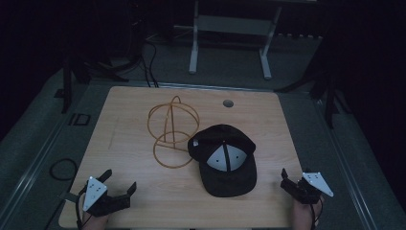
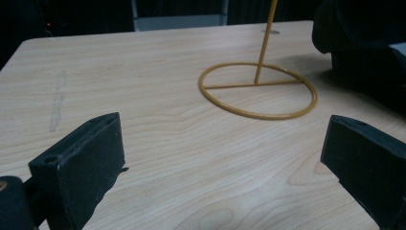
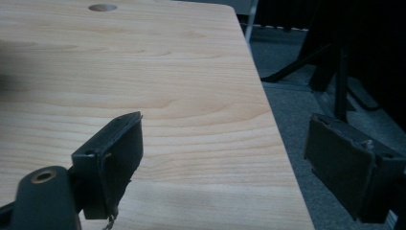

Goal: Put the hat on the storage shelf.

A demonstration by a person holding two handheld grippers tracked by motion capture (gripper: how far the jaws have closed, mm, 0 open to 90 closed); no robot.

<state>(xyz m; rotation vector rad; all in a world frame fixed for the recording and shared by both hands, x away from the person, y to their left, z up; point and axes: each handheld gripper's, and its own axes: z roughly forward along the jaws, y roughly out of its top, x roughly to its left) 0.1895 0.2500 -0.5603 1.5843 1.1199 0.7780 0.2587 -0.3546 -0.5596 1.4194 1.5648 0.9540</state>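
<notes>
Left claw (image 1: 118, 180) agape near edge; cap (image 1: 225, 160) well apart.

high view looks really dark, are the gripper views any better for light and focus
High view: dim, surroundings near black, the black cap loses detail. Left gripper view: brighter, wire stand sharp, cap a dark mass. Right gripper view: table well lit, floor dim.
</notes>
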